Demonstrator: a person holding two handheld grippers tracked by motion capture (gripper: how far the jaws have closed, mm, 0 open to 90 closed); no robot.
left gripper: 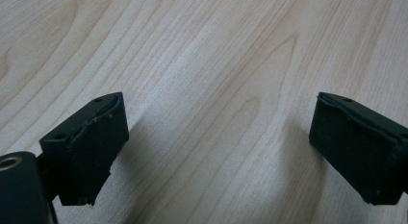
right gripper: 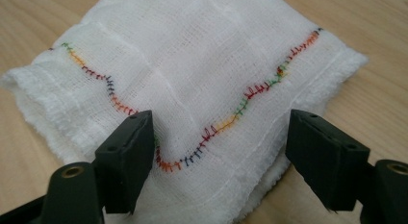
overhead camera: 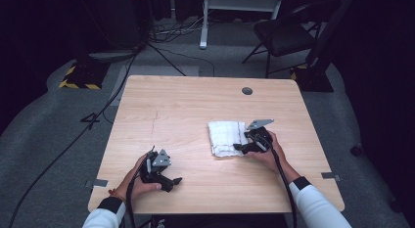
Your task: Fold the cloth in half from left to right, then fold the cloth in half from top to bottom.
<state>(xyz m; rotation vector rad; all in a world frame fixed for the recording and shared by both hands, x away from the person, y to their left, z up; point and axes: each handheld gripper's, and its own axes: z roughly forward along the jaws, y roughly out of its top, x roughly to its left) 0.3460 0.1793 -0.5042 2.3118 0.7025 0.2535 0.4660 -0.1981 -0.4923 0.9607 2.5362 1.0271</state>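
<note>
While the right gripper's (right gripper: 219, 152) fingers (right gripper: 127, 156) are standing wide apart over the near edge of the folded white cloth (right gripper: 192, 75) without pinching it, the left gripper's (left gripper: 216, 147) fingers (left gripper: 89, 147) are gaping empty above bare bench (left gripper: 202, 56); the cloth is lying right of the bench's centre.

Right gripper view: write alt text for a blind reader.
A folded white gauze cloth with rainbow-coloured wavy stitching lies on a light wooden table. The right hand-held gripper stands over its near edge, black jaws open, apart from each other above the fabric.

White cloth (right gripper: 192, 65) with rainbow stitching; pale woodgrain table (overhead camera: 195, 96).
</note>
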